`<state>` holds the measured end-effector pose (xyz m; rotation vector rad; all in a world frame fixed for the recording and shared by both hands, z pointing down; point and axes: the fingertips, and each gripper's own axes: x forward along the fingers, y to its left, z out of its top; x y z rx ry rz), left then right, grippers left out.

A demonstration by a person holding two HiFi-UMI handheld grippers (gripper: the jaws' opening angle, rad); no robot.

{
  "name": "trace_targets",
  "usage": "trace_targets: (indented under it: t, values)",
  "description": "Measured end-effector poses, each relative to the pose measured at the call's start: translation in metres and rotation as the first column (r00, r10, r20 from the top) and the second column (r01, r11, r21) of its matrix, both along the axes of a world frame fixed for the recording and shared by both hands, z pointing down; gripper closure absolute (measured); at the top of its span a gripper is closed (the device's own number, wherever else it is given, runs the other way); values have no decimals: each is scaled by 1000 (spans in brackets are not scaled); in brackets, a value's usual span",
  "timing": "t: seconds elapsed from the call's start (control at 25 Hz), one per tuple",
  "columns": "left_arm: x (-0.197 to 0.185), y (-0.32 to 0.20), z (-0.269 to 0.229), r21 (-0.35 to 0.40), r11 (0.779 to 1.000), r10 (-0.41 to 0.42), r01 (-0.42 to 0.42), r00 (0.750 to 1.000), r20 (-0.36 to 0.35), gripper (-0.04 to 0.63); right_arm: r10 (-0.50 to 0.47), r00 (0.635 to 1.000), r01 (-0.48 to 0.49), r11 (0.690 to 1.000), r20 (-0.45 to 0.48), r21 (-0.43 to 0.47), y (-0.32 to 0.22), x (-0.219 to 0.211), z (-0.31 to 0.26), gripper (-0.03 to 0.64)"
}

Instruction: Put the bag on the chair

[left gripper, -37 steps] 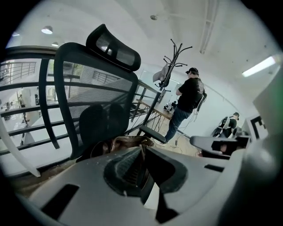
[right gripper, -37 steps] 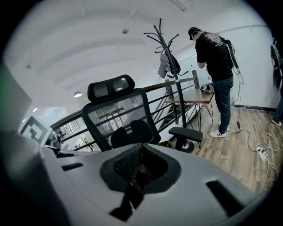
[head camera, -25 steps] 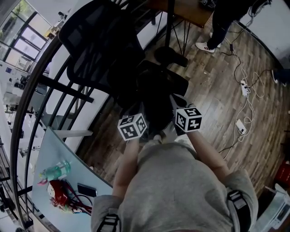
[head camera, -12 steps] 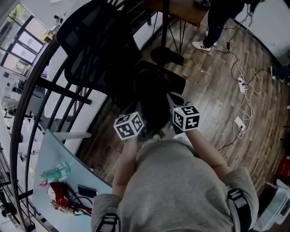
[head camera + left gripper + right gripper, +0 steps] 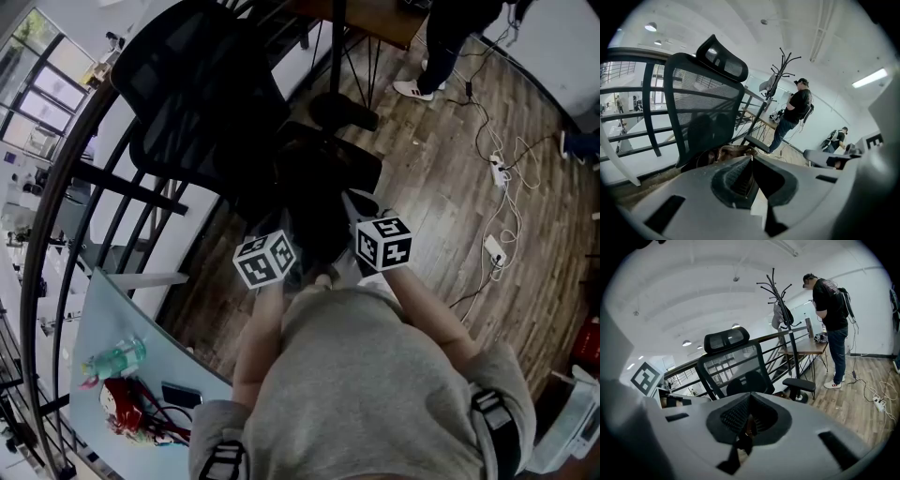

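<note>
A black mesh office chair stands in front of me, its seat turned toward the wooden floor. A dark bag hangs or rests at the seat's near edge, between my two grippers; I cannot tell whether it touches the seat. My left gripper is shut, with nothing visible between its pads; the bag's brown top shows just beyond them. My right gripper is shut on a thin dark strap with a metal ring, apparently the bag's.
A black railing runs behind the chair. A person stands at a wooden desk beside a coat rack. Cables and a power strip lie on the floor at right. A pale table with a bottle is at lower left.
Both grippers have drifted slightly left with the bag between them; the chair has barely shifted in view. Nothing was let go.
</note>
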<state>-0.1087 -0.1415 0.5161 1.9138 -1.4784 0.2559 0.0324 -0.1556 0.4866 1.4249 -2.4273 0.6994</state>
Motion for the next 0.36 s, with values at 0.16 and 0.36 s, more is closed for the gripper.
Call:
trace_targets:
  t: [0.16,0.36]
  values:
    - [1,0,-1,-1,1000,5,-5,1000,-5,584,-3,1000,3,1000,-1,1,2,0,0,612]
    - [0,-1,1,-2,1000,9,-9,1000,-7,584,-8,1000,8,1000,3,4,2,-3,0,612]
